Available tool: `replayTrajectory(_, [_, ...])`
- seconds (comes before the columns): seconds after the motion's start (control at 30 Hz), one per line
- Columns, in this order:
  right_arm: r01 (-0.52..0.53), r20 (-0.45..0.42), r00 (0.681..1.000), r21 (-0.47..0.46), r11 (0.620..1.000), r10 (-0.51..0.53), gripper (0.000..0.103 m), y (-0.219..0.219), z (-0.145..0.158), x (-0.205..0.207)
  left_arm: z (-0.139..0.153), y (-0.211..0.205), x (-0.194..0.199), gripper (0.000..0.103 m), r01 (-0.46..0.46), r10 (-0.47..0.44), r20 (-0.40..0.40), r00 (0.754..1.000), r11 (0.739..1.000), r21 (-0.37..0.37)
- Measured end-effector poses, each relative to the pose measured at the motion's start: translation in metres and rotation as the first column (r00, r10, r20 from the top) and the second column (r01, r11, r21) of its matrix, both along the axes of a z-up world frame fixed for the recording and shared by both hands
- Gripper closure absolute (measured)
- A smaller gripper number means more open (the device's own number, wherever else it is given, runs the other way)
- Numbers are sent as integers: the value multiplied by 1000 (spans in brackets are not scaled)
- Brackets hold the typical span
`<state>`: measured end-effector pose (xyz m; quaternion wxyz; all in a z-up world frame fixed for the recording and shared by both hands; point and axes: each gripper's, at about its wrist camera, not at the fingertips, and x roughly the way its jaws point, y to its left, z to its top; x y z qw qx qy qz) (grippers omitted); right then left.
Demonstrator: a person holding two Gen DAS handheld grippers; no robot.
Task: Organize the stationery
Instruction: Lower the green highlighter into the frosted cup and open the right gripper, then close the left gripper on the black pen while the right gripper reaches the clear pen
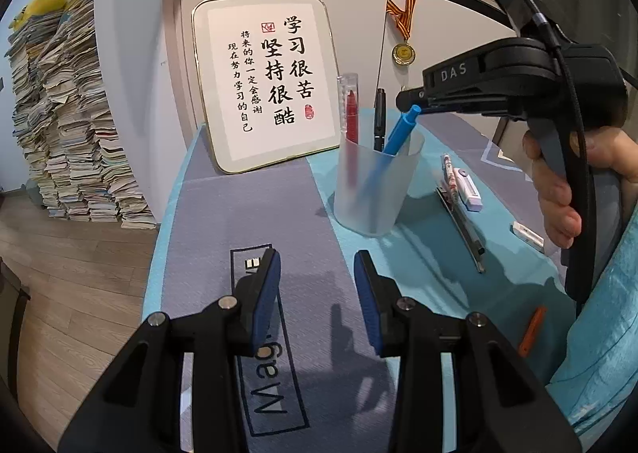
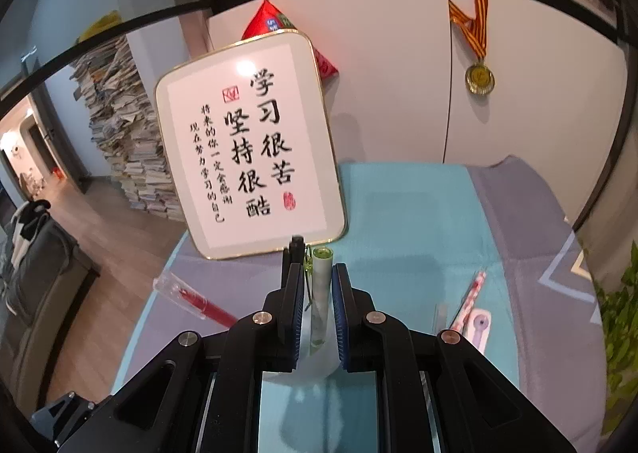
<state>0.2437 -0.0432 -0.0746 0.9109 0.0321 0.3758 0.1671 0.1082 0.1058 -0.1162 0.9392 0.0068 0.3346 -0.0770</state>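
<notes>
Two hand-held grippers, one idle and one clamped

The left gripper [image 1: 317,299] hovers low with its blue-padded fingers [image 1: 266,299] spread apart and nothing between them. The right gripper [image 2: 317,311], gripped by a bare hand [image 1: 574,190], is raised higher, its pads [image 2: 339,317] pressed narrowly against a slim object.

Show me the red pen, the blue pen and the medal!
red pen [image 1: 351,114], left wrist view, on its red barrel.
blue pen [image 1: 402,130], left wrist view, on its upper barrel.
medal [image 2: 479,79], right wrist view, on the gold disc.
</notes>
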Motion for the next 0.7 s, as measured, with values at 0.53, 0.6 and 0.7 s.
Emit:
replayTrajectory(0.53, [8,-28,1000,11,1000,-8,88,-21,14,-24,7,-13,-11,63,31,-31,16,999,1000,2])
replayTrajectory(0.6, [15,-2,1000,1,1000,-15,88,-29,20,-37,7,-18,-13,63,45,-45,14,999,999,1])
replayTrajectory(0.7, [26,7,1000,-18,1000,-26,88,-43,23,-52,5,-28,-14,63,72,-72,4,997,997,-8])
